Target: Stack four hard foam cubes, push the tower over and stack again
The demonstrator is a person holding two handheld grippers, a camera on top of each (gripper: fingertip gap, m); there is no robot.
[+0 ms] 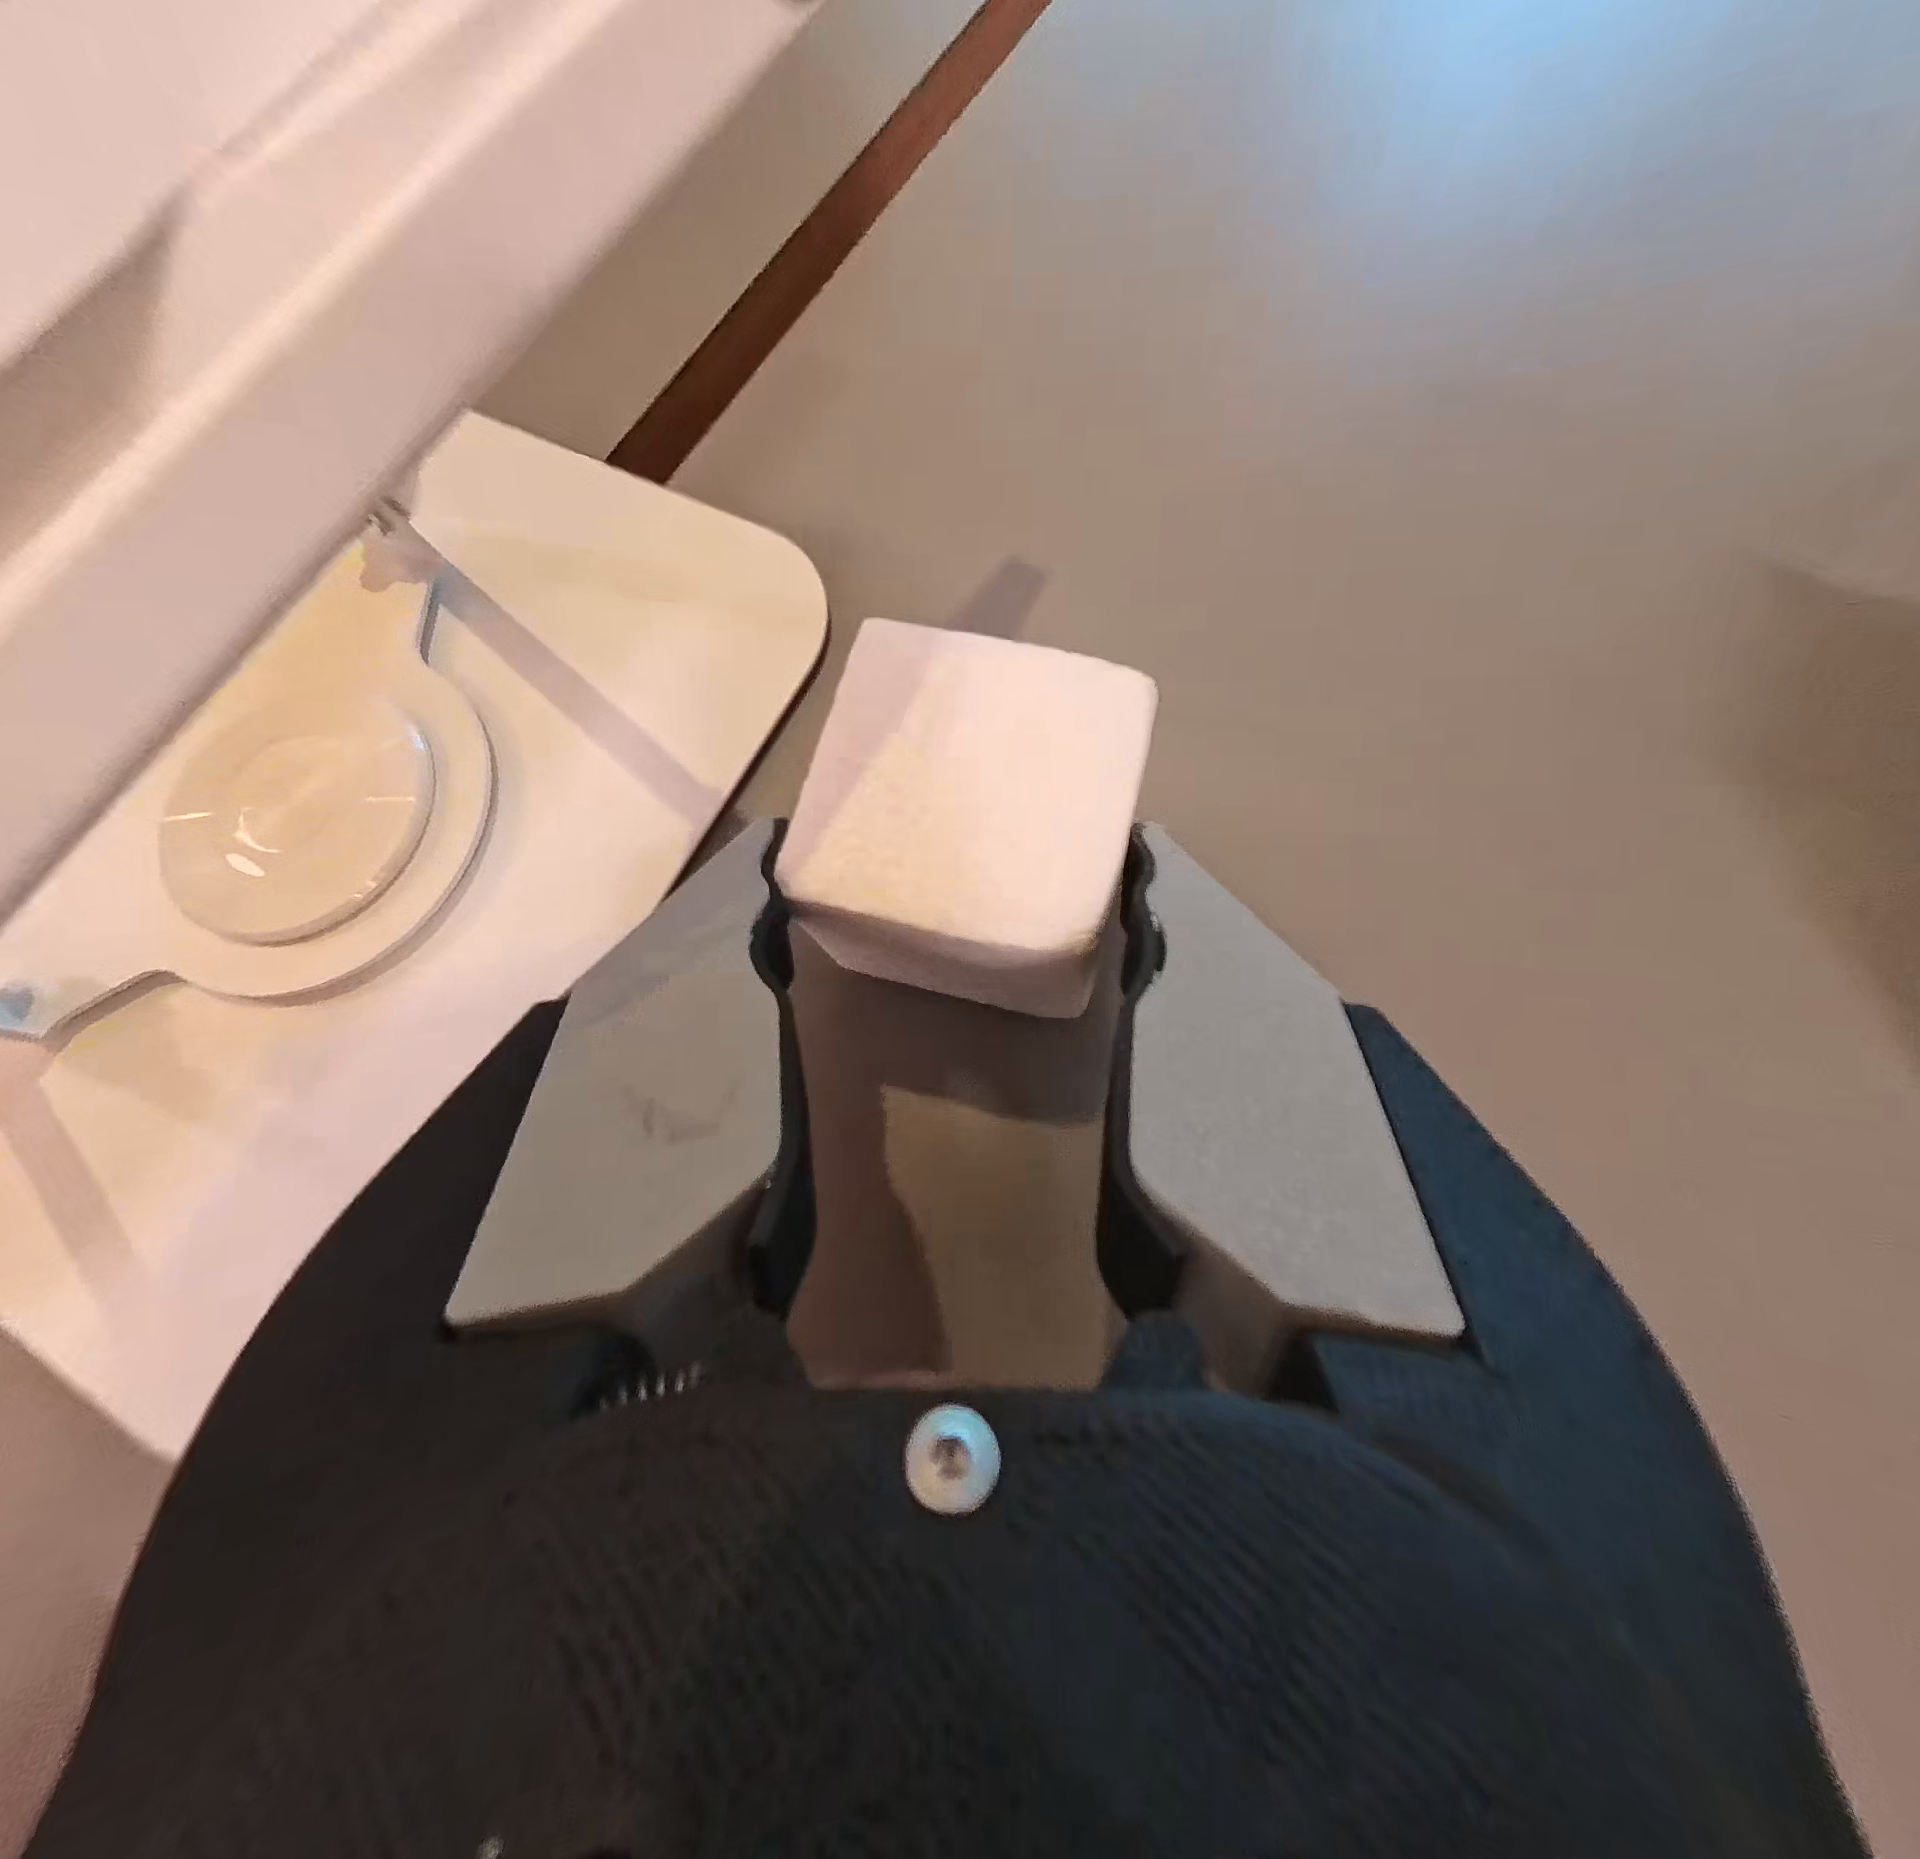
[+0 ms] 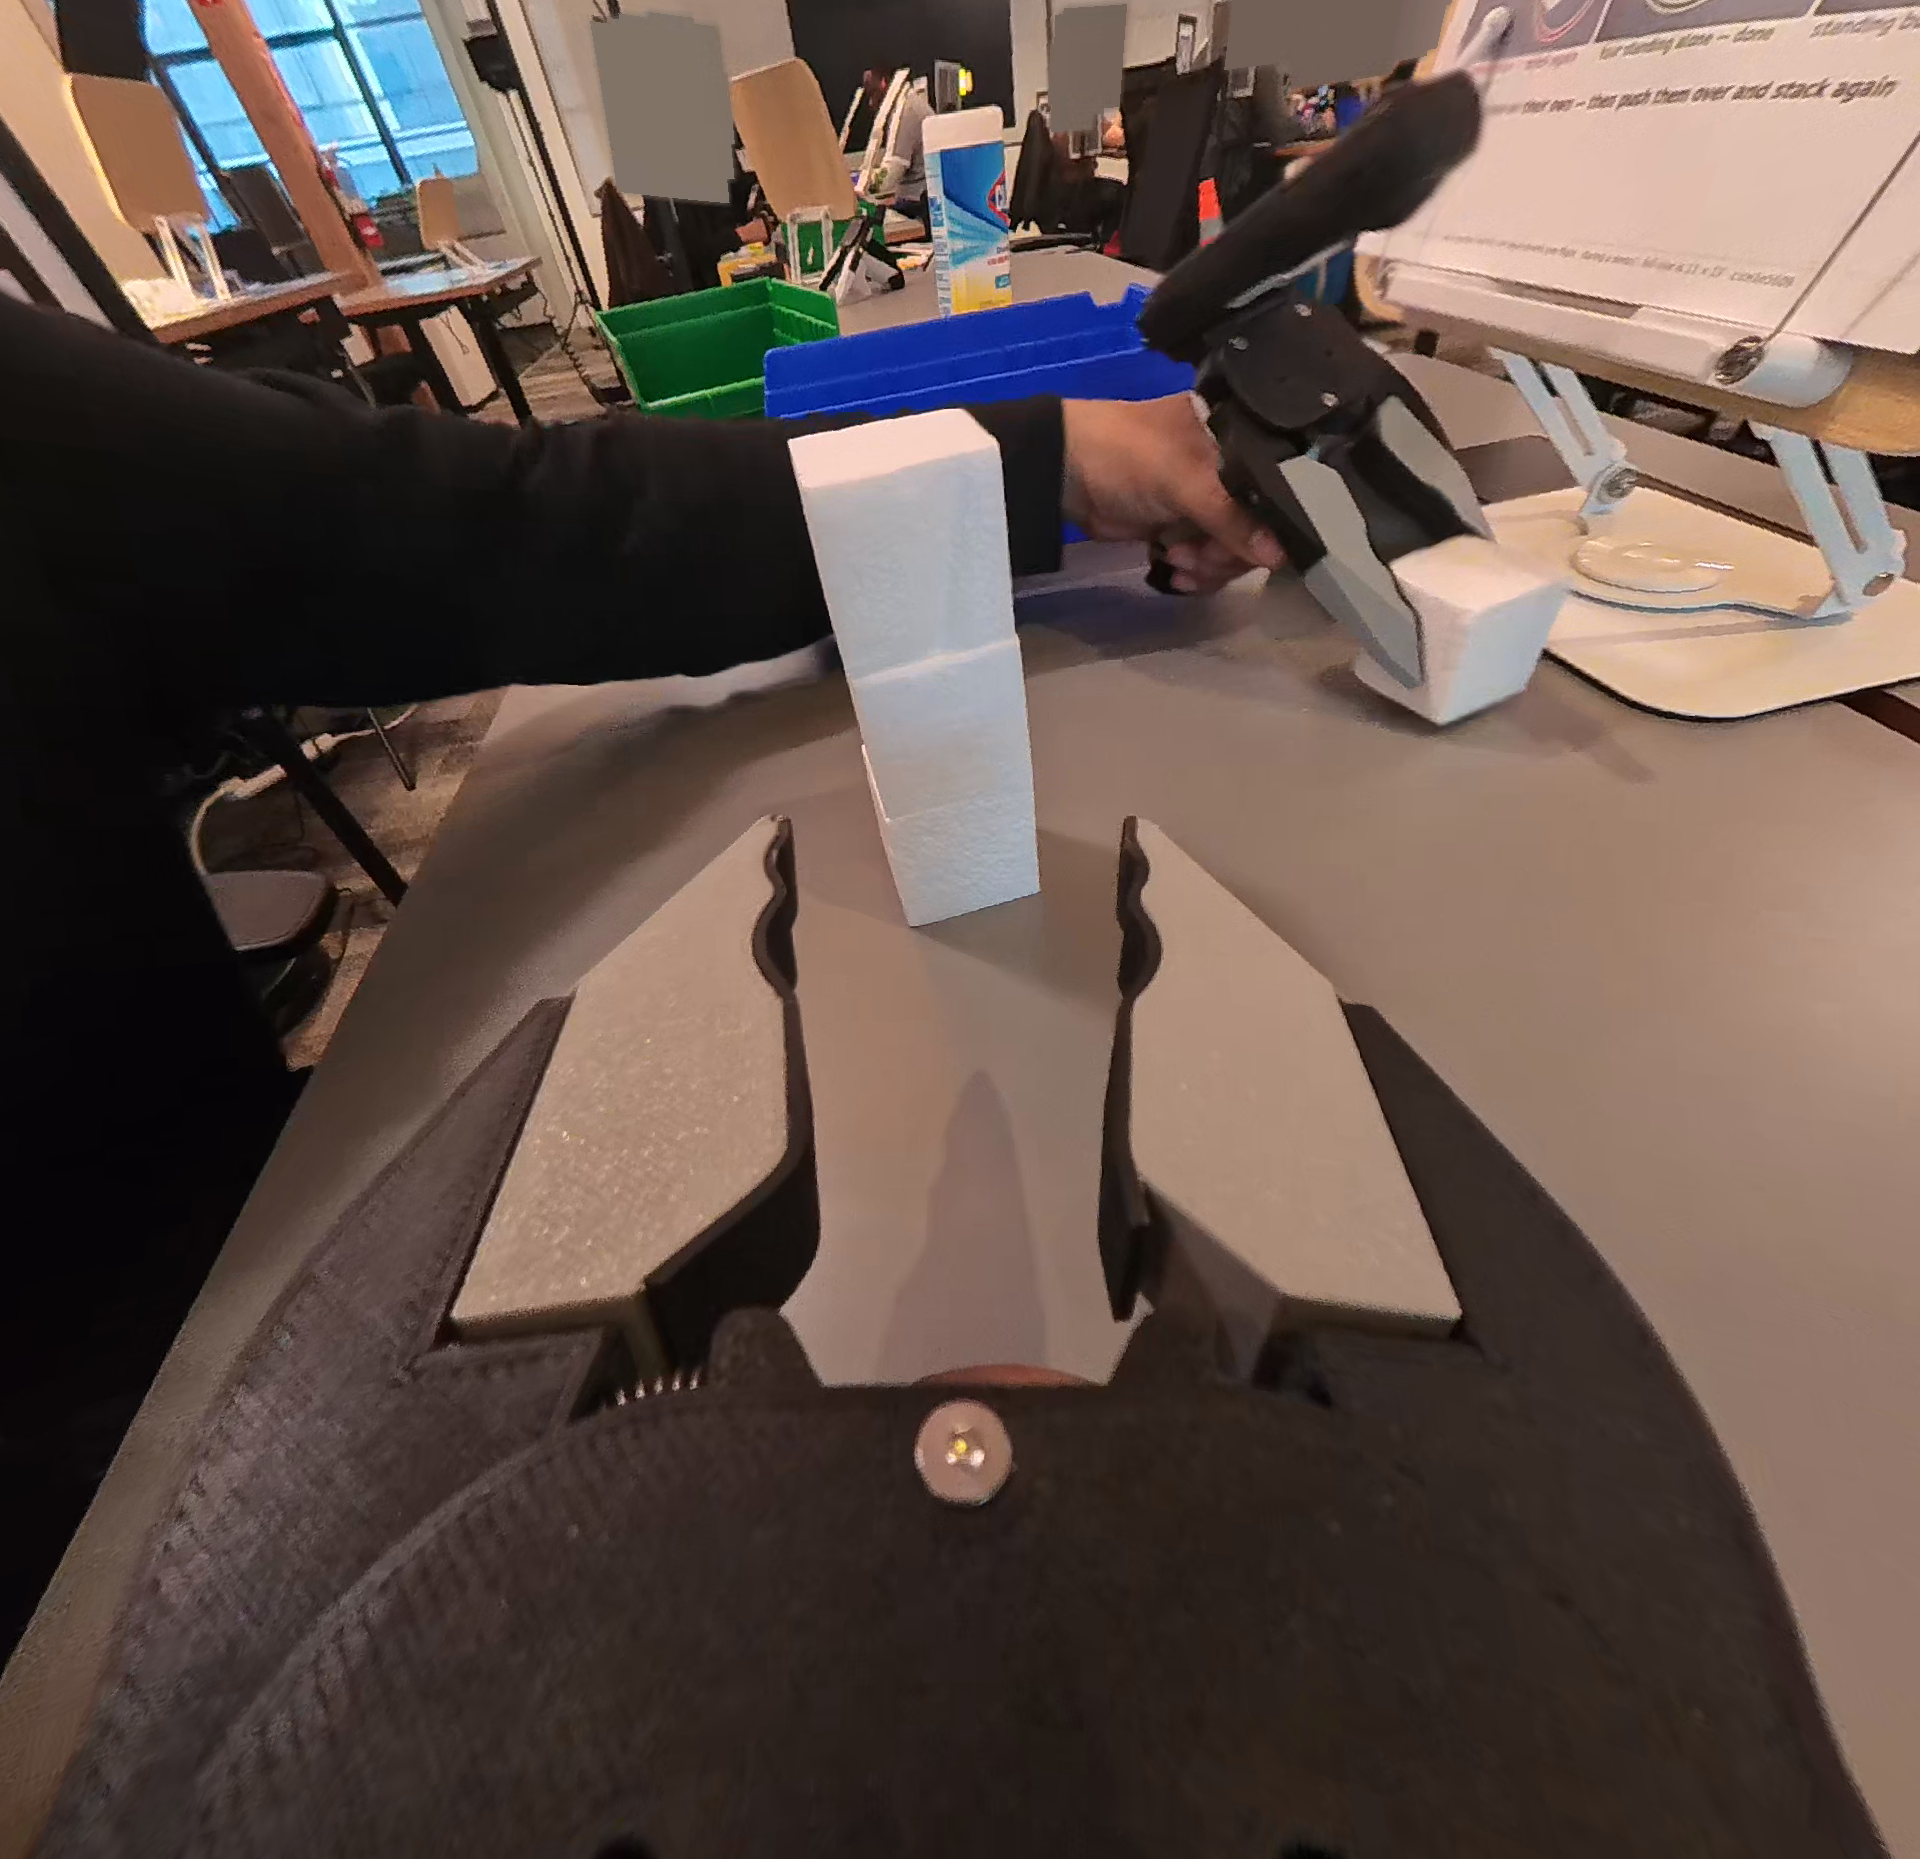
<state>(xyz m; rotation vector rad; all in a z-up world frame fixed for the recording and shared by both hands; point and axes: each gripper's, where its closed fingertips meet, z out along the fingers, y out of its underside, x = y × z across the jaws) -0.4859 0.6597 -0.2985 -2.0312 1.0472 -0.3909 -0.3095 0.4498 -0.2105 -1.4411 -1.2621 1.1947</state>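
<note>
A tower of three white foam cubes [image 2: 925, 666] stands on the grey table [image 2: 1455, 978]. My right gripper [image 2: 956, 843] is open and empty, low over the table just in front of the tower's bottom cube [image 2: 961, 859]. My left gripper [image 1: 956, 874] is shut on a fourth white foam cube [image 1: 966, 822], held by its two sides. In the right wrist view the left gripper [image 2: 1392, 604] holds that cube [image 2: 1475, 635] at or just above the table, to the right of the tower and beside the stand's base.
A document stand with a white base plate [image 2: 1714, 656] stands at the far right; the base also shows in the left wrist view [image 1: 520, 718]. A blue bin [image 2: 966, 365], a green bin [image 2: 717, 344] and a wipes canister [image 2: 966, 209] are behind. A black-sleeved arm [image 2: 416, 521] reaches behind the tower.
</note>
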